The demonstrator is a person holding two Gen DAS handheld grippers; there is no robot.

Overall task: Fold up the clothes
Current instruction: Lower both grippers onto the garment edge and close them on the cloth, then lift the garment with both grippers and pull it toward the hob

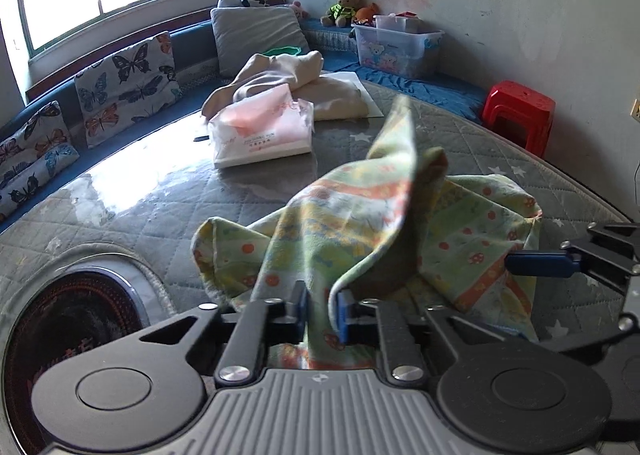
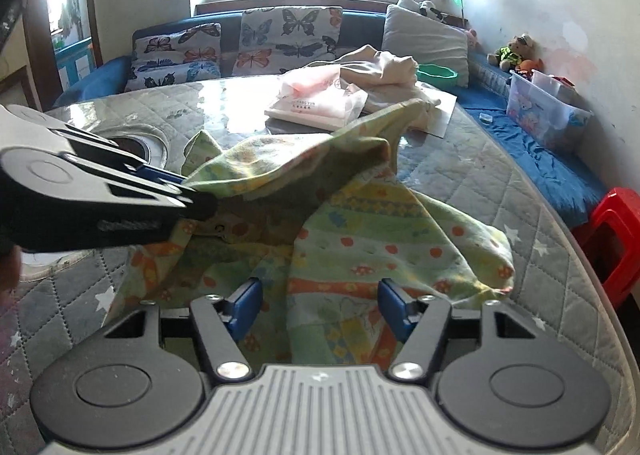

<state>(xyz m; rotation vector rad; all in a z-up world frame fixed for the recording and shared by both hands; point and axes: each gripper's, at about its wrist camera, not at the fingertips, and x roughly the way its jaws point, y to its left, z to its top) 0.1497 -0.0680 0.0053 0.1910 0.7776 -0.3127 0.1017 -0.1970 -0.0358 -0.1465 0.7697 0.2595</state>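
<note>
A green patterned cloth (image 1: pixel 360 223) with orange and yellow bands lies crumpled on the quilted grey table; it also shows in the right wrist view (image 2: pixel 360 239). My left gripper (image 1: pixel 323 315) is shut on an edge of this cloth and lifts it off the table, so a fold stands up. It appears from the side in the right wrist view (image 2: pixel 188 191). My right gripper (image 2: pixel 320 307) is open, its blue pads on either side of the cloth's near part. Its finger shows at the right of the left wrist view (image 1: pixel 540 258).
A tissue pack (image 1: pixel 262 131) and a pile of beige clothes (image 1: pixel 304 87) lie at the table's far side. A round burner opening (image 1: pixel 68 319) is set into the table at the left. A blue bench with cushions, a clear bin (image 1: pixel 396 47) and a red stool (image 1: pixel 518 111) ring the table.
</note>
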